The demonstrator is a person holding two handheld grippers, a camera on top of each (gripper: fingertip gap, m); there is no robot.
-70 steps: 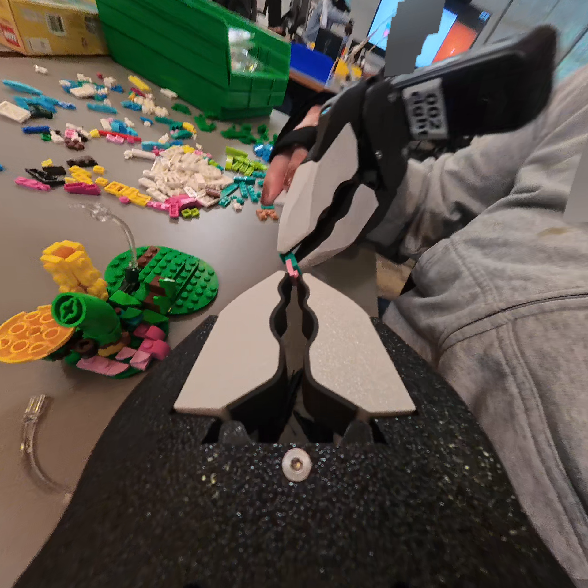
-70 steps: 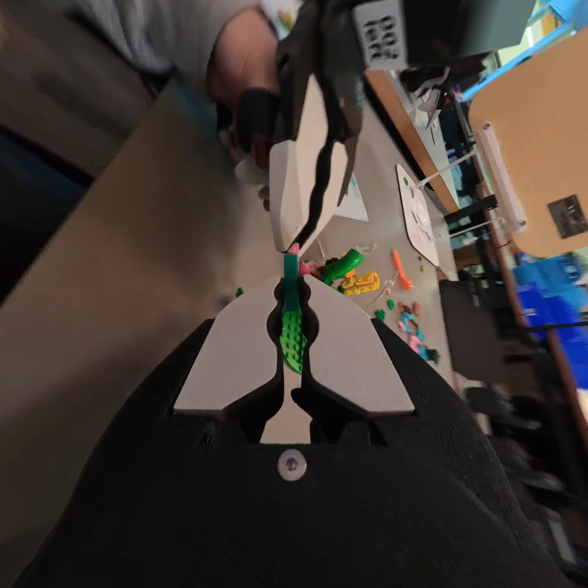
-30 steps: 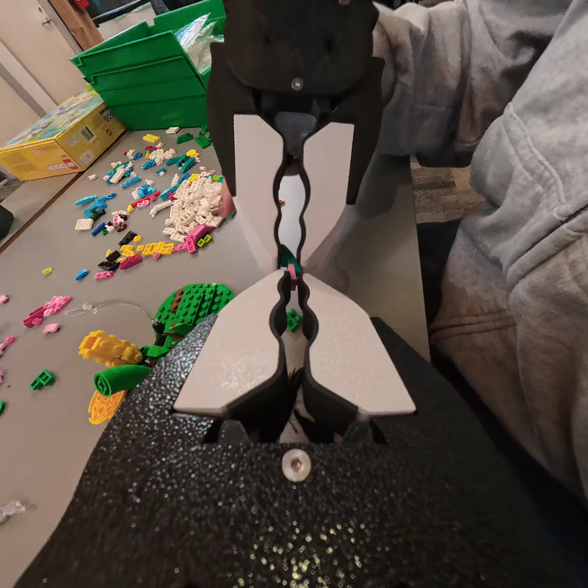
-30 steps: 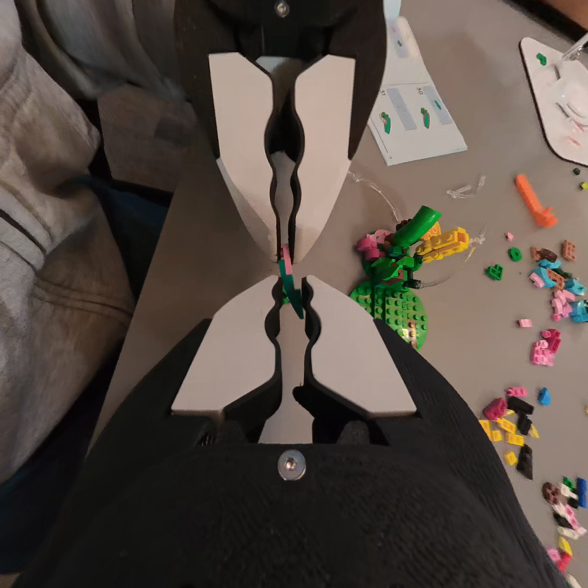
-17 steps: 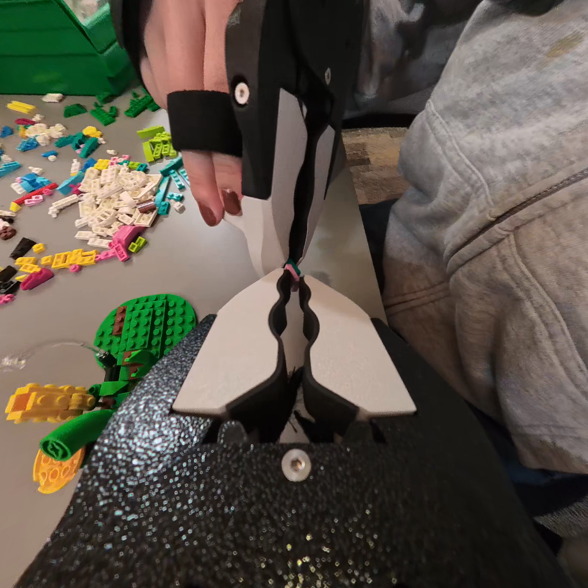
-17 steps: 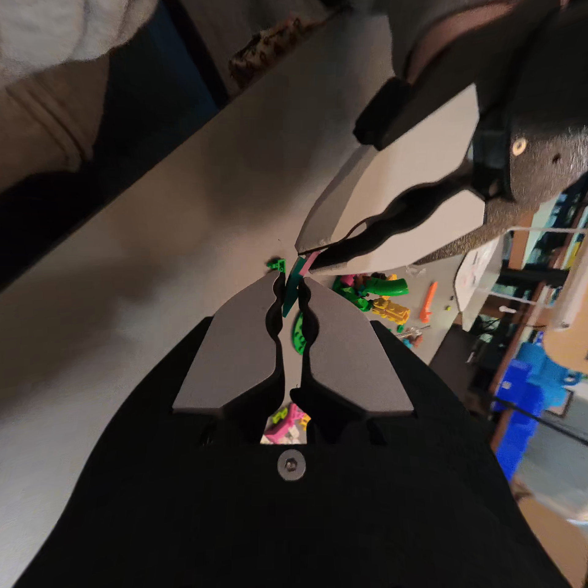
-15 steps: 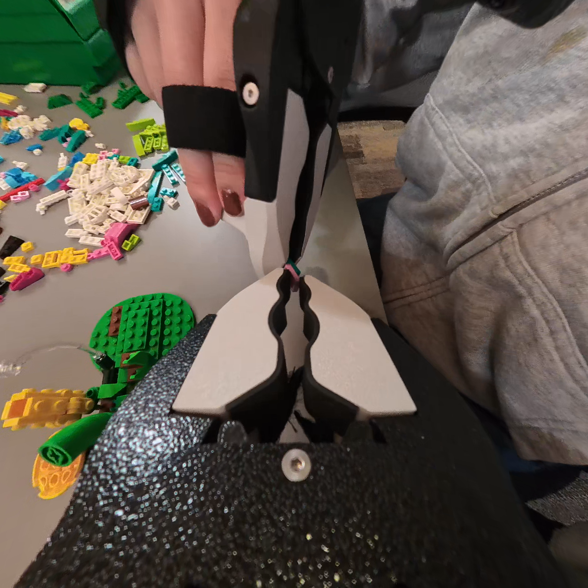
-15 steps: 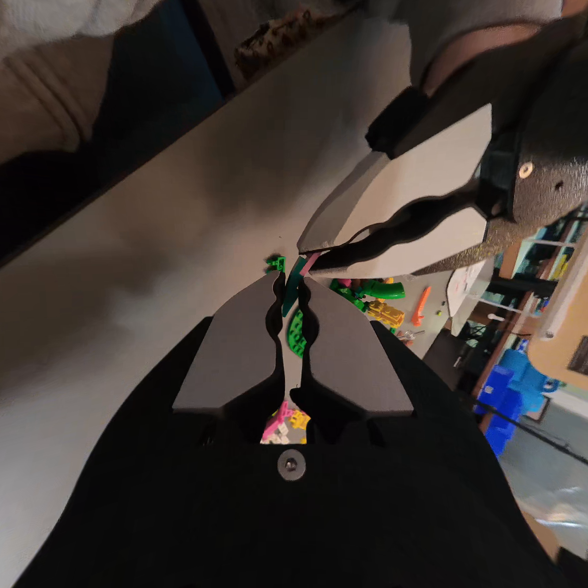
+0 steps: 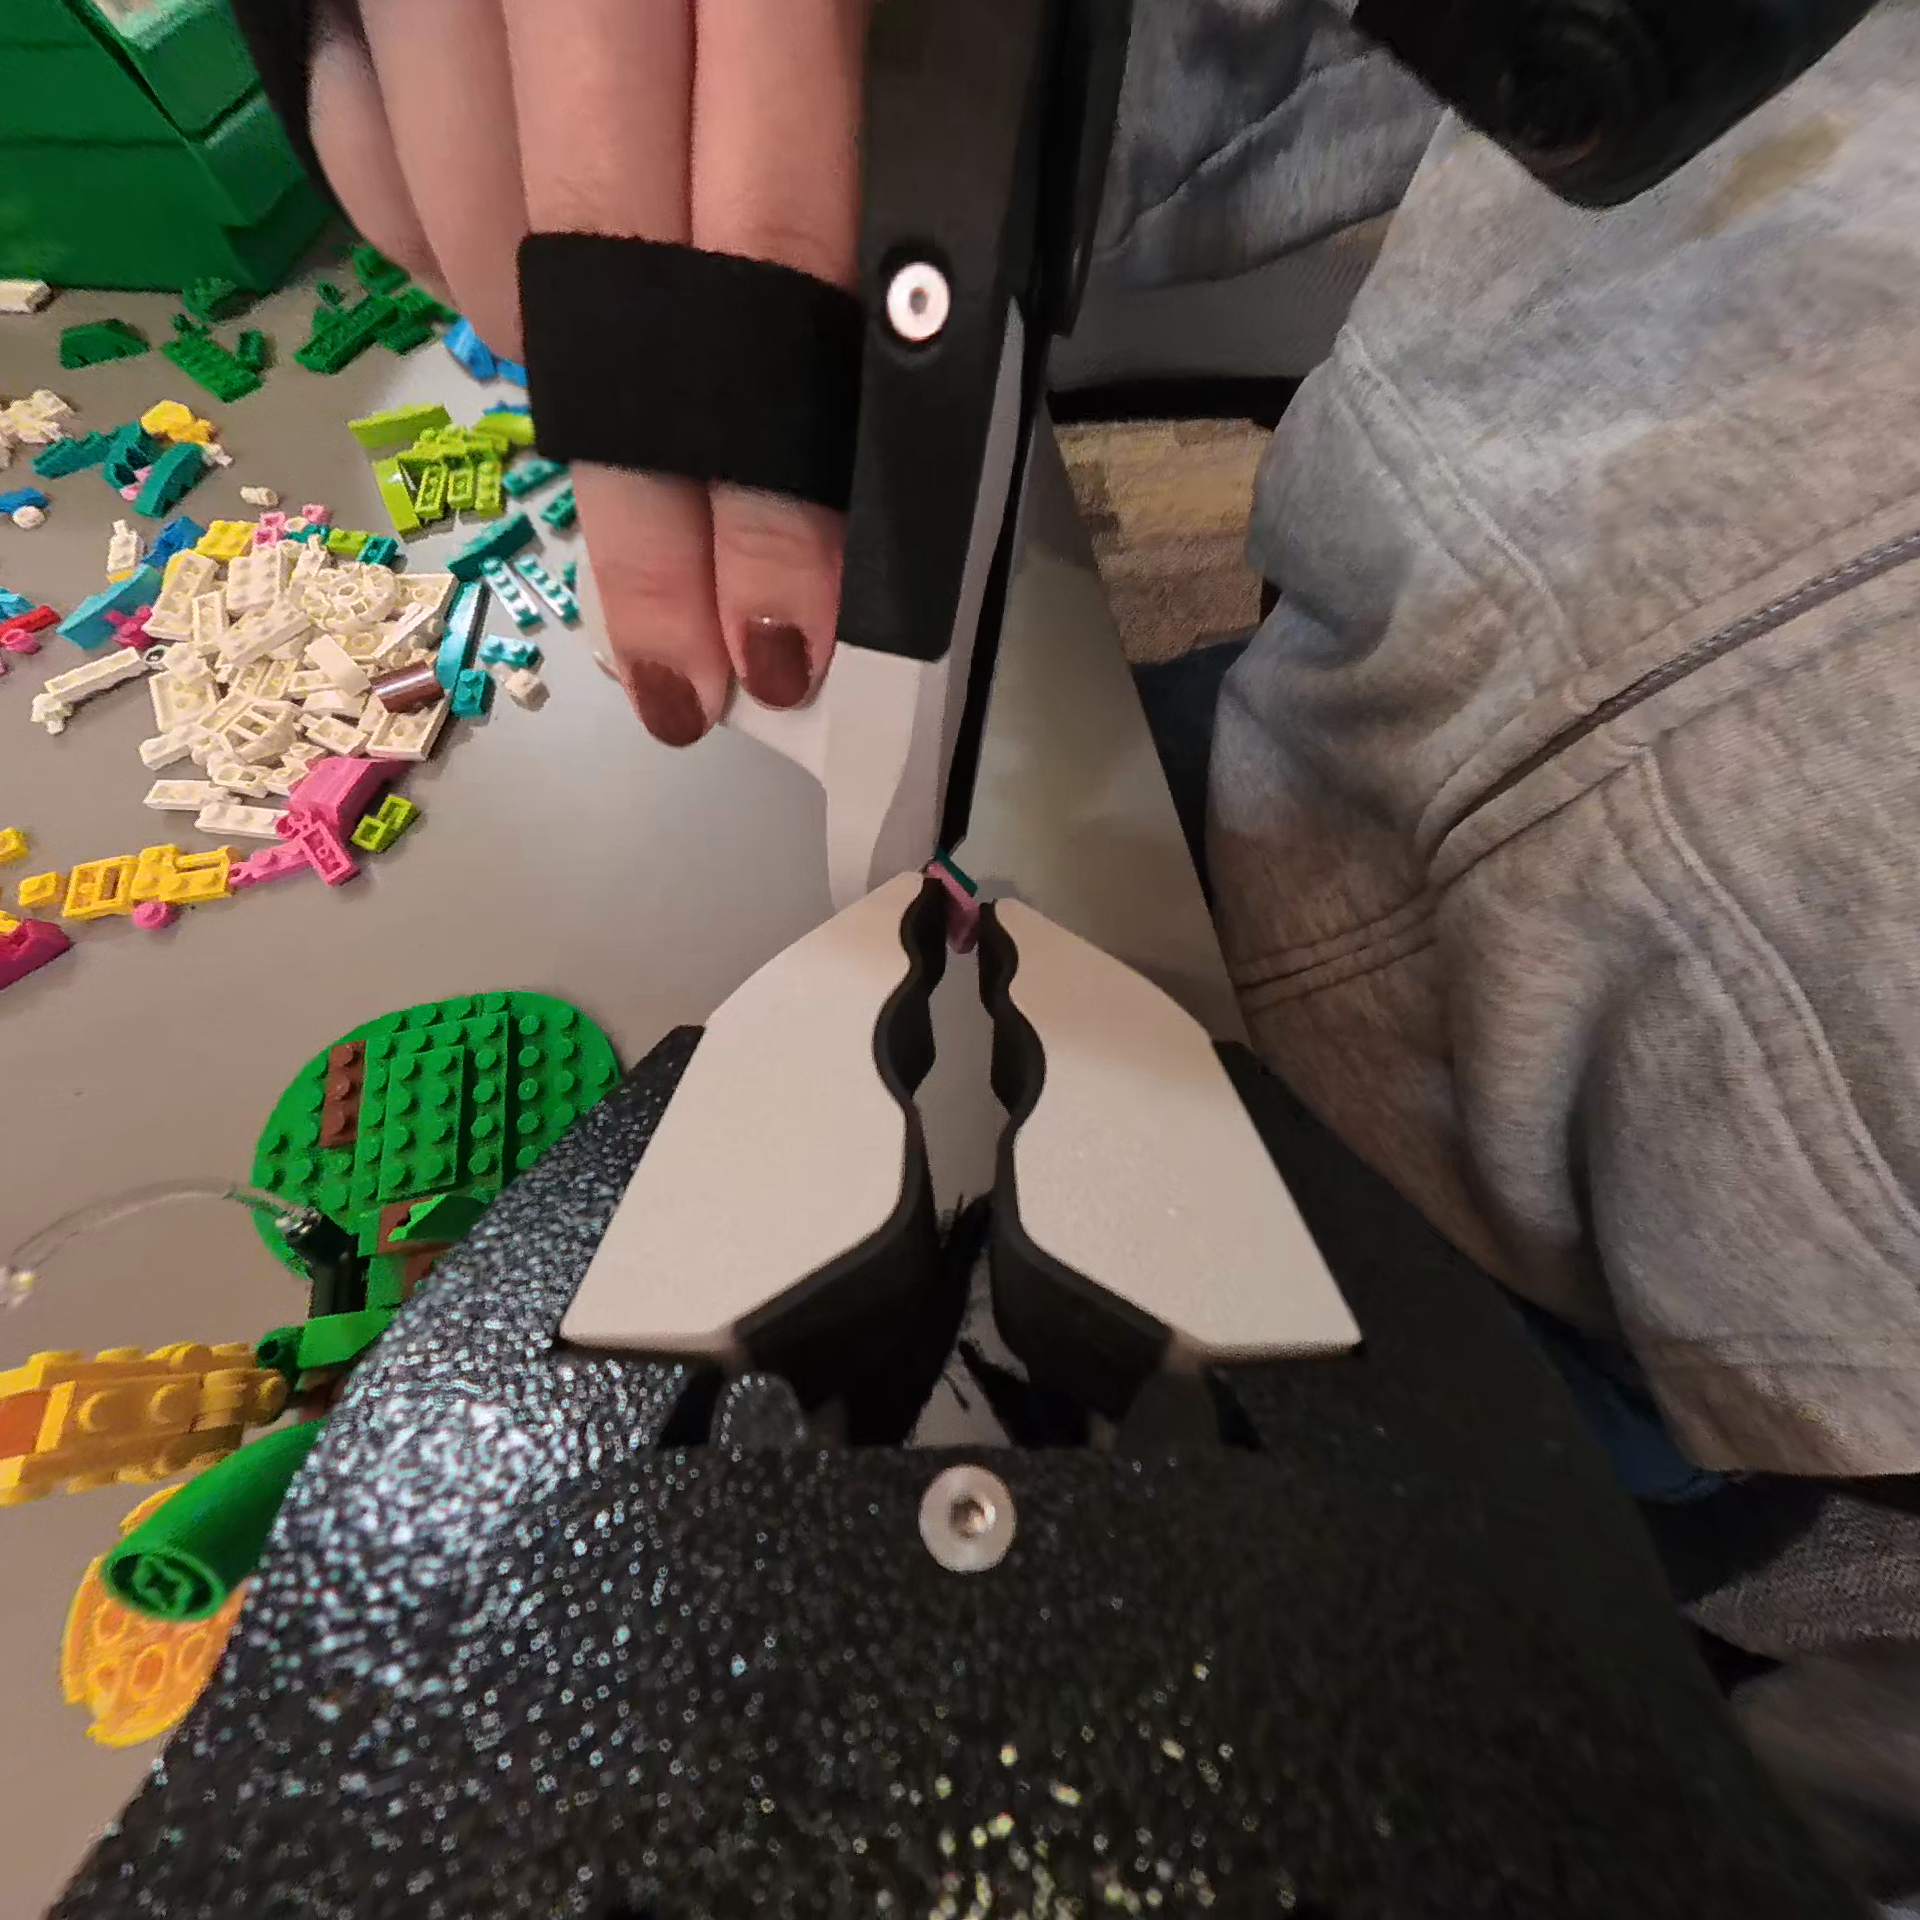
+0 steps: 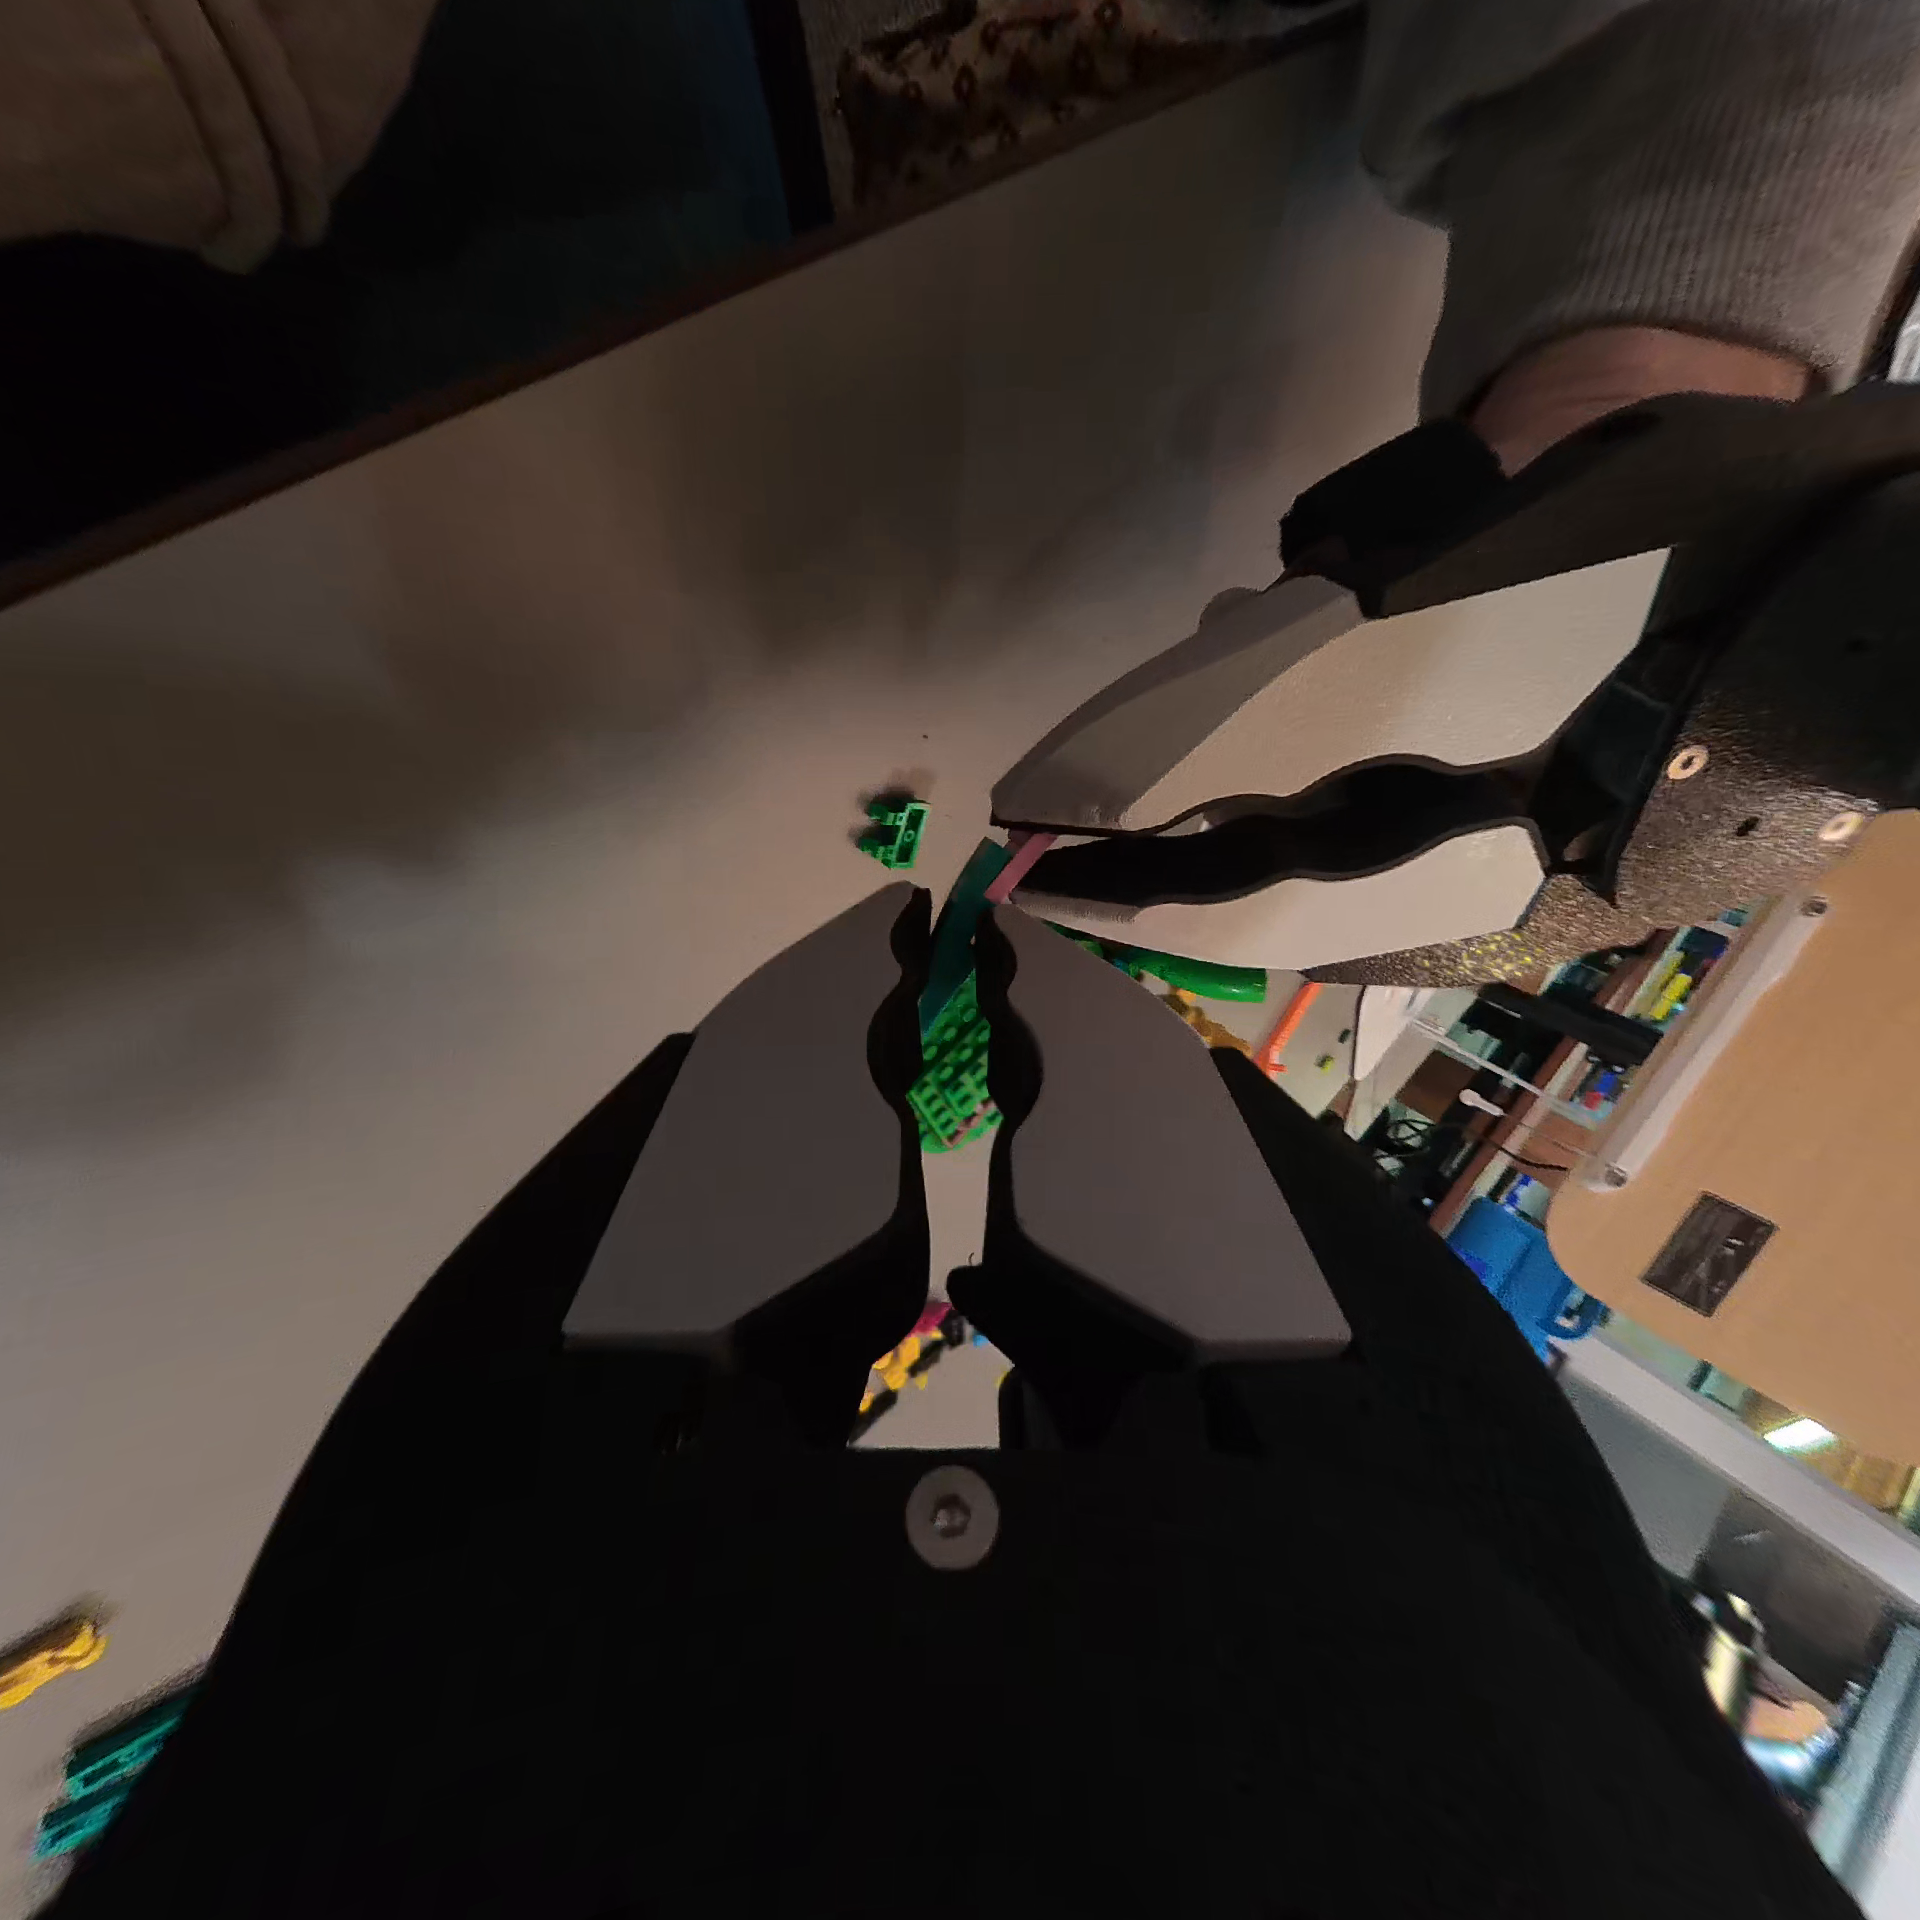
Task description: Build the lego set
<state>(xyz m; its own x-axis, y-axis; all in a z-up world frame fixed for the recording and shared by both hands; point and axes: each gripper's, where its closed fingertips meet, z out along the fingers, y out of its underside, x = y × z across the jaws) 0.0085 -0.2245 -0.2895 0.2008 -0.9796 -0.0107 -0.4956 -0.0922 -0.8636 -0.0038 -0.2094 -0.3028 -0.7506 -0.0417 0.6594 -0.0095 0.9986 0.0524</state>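
Left gripper (image 9: pixel 958 914): fingers closed to a narrow slit on a small pink piece (image 9: pixel 958 912), which is pinched at the very tips. A teal plate (image 10: pixel 961 935) is joined to the pink piece; only its end edge is seen in the left wrist view.

Right gripper (image 10: pixel 948 920): fingers closed on the teal plate, which is clamped edge-on between the tips. In the right wrist view the pink piece (image 10: pixel 1023 868) is seen at the plate's far end, gripped by the other gripper's tips. The two grippers are met tip to tip, above the grey table (image 9: pixel 582 862), near its edge by the person's grey sweatshirt (image 9: pixel 1621 831).

A hand (image 9: pixel 665 343) is seen on the right gripper's handle, two fingers held under a black strap (image 9: pixel 686 364).

On the table left of the left gripper: a round green studded baseplate (image 9: pixel 436 1101) with brown and green bricks on it, and beside it a yellow brick cluster (image 9: pixel 114 1403) and a green tube-like piece (image 9: pixel 187 1548). A single small green brick (image 10: pixel 894 831) is seen lying just beyond the right gripper's tips.

Farther out: a heap of white bricks (image 9: pixel 270 665), with pink, yellow, lime and teal pieces scattered around. At the far left edge, what is probably a stack of green bins (image 9: pixel 125 156); the view is cropped there.
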